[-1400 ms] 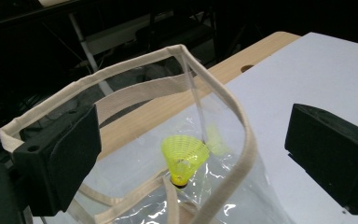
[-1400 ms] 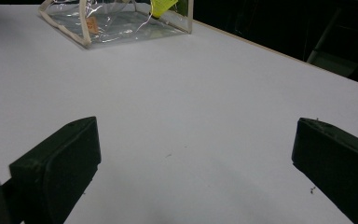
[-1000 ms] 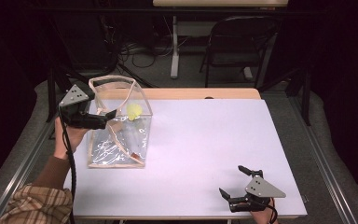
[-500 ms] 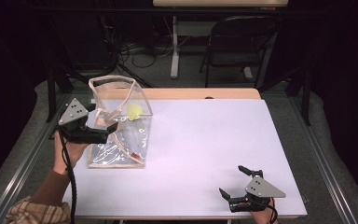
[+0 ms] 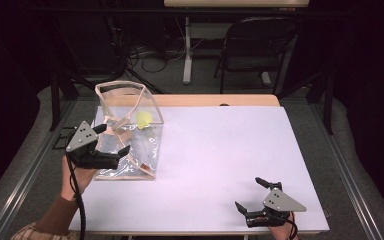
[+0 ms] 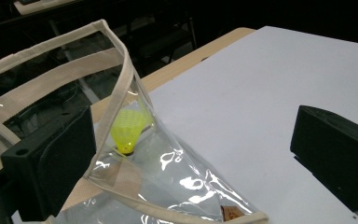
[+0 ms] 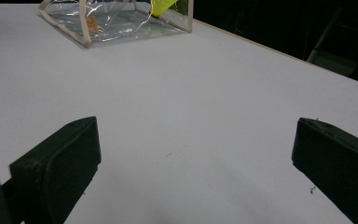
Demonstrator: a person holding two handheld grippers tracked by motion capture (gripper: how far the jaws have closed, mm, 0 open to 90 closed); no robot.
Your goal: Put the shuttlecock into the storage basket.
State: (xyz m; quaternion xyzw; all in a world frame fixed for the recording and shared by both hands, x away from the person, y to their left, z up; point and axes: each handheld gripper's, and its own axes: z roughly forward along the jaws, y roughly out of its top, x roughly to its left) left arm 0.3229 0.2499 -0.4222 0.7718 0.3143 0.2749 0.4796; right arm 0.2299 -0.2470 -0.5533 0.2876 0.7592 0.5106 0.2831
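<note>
A clear plastic tote bag (image 5: 130, 145) with beige trim stands at the left of the white table (image 5: 220, 150). Inside it rests a yellow shuttlecock (image 5: 143, 120), seen close up in the left gripper view (image 6: 128, 130). My left gripper (image 5: 114, 139) is open at the bag's left near side. The bag's (image 6: 182, 182) trimmed corner lies between its wide-apart jaws without being pinched. My right gripper (image 5: 247, 193) stands open near the table's front right edge, with only bare table between its jaws (image 7: 196, 140). It faces the distant bag (image 7: 116, 21).
A small brown tag (image 5: 144, 165) lies at the bag's bottom. A wooden strip (image 5: 215, 100) runs along the table's far edge. Beyond it stand a black folding chair (image 5: 260, 45) and floor cables (image 5: 145, 55). White tabletop stretches between the bag and my right gripper.
My left gripper has drawn back from the bag's upper left rim toward the person, lower along the bag's left side. The right gripper and the bag have stayed put.
</note>
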